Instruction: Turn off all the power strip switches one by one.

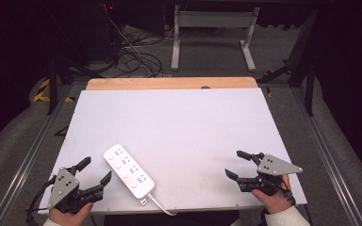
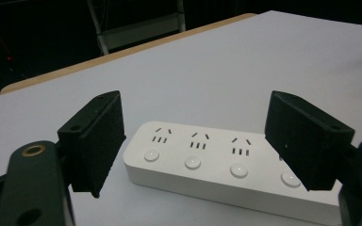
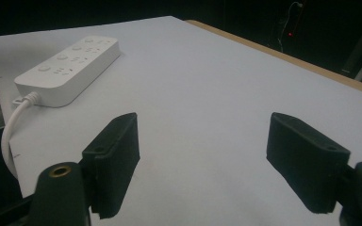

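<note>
High view showed the white power strip (image 1: 128,170) lying near the front edge of the surface (image 1: 179,122), just beside the left hand-held gripper (image 1: 95,171), whose jaws were held released, so it could be pushed off if approached carelessly.

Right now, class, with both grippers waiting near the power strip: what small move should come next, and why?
Probably ease the left gripper forward to the power strip. Its jaws stand open, nothing is between them, and the strip lies flat just ahead of it, while the right gripper sits farther away, also open.
</note>
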Tool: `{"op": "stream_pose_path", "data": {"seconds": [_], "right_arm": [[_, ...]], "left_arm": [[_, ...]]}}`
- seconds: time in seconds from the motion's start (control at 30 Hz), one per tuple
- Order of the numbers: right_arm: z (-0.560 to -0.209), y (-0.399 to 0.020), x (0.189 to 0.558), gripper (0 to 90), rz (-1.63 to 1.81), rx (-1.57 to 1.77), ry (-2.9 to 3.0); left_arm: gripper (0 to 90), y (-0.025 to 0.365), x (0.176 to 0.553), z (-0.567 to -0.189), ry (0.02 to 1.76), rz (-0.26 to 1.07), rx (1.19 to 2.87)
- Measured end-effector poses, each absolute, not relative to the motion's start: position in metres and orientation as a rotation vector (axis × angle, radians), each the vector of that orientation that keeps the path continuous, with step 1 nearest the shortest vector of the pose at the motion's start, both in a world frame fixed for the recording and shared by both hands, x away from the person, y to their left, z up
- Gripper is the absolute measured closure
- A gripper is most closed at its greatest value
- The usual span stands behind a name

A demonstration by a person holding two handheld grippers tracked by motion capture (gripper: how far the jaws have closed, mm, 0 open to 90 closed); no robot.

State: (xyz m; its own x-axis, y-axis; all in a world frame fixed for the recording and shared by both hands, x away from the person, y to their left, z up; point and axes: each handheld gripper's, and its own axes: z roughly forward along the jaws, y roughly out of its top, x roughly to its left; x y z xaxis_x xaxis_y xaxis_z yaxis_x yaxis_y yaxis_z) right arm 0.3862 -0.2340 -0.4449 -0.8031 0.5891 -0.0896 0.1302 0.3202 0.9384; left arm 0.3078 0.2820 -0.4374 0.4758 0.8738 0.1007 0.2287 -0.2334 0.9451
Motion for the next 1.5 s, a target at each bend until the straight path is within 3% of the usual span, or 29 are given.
{"op": "stream_pose_path", "data": {"seconds": [0.7,0.87,0.93,1.27,1.33,1.5], "right_arm": [[-0.446,-0.231,0.385,25.7,1.479,0.618,2.19],[-0.447,-0.23,0.386,25.7,1.467,0.618,2.199],[-0.447,-0.23,0.385,25.7,1.472,0.616,2.198],[-0.447,-0.228,0.386,25.7,1.468,0.6,2.211],[-0.447,-0.228,0.385,25.7,1.467,0.609,2.213],[-0.448,-0.228,0.386,25.7,1.467,0.6,2.219]], "left_arm": [[27.0,0.279,0.309,-0.431,0.927,0.803,1.782],[36.3,0.281,0.312,-0.424,0.917,0.744,1.804],[45.6,0.281,0.313,-0.421,0.903,0.75,1.823],[47.8,0.274,0.325,-0.411,0.853,0.645,1.89],[54.0,0.27,0.329,-0.41,0.851,0.627,1.915],[54.9,0.264,0.337,-0.412,0.853,0.561,1.957]]}}
